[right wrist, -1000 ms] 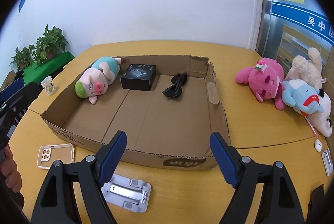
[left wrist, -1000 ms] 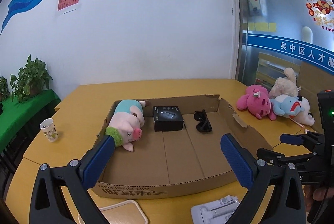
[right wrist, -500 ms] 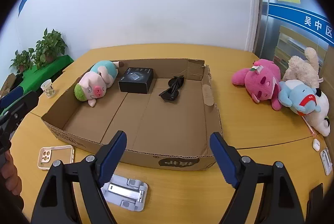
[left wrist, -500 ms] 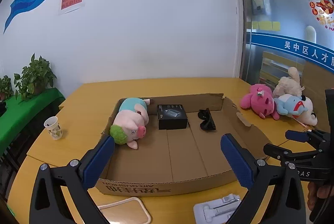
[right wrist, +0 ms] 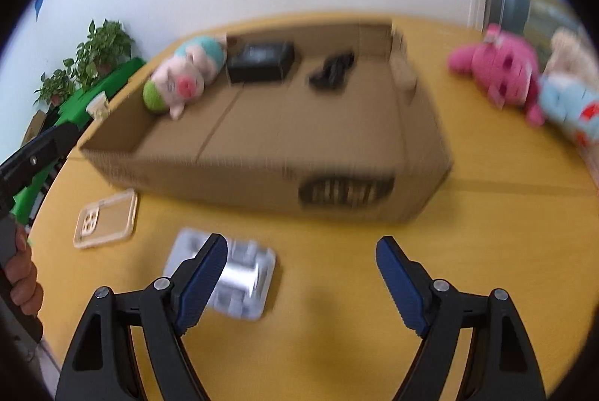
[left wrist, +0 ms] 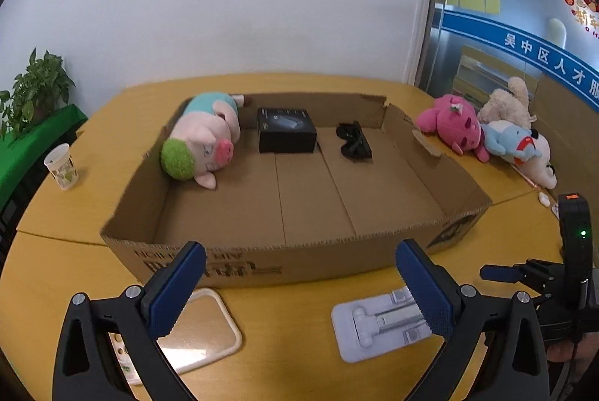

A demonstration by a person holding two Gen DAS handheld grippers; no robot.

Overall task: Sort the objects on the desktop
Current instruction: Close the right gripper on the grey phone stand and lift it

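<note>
**Both grippers spread wide above the near table, nothing held**

Your left gripper [left wrist: 299, 285] hangs with its jaws wide apart and empty, over the near edge of the table [left wrist: 299, 318]. Below its left finger lies the phone case [left wrist: 202, 330], flat on the wood; below its right finger lies the white stand [left wrist: 378, 326]. Both sit just near of the box [left wrist: 262, 262], outside it.

Your right gripper [right wrist: 301, 277] is likewise released and carries nothing. Its view is blurred. The stand [right wrist: 239, 274] shows partly behind its left finger, and the case [right wrist: 106, 223] lies further left.

Inside the box, along the far wall, you have the pig plush [left wrist: 204, 139] at the left, the black carton [left wrist: 286, 135] in the middle and the sunglasses [left wrist: 353, 141] right of it, each apart from the next. The near part of the box floor is bare cardboard.

On the table right of the box lie the pink plush [left wrist: 455, 124], the blue plush [left wrist: 509, 143] and the beige plush [left wrist: 507, 103], bunched together. A paper cup [left wrist: 61, 167] stands left of the box.
</note>
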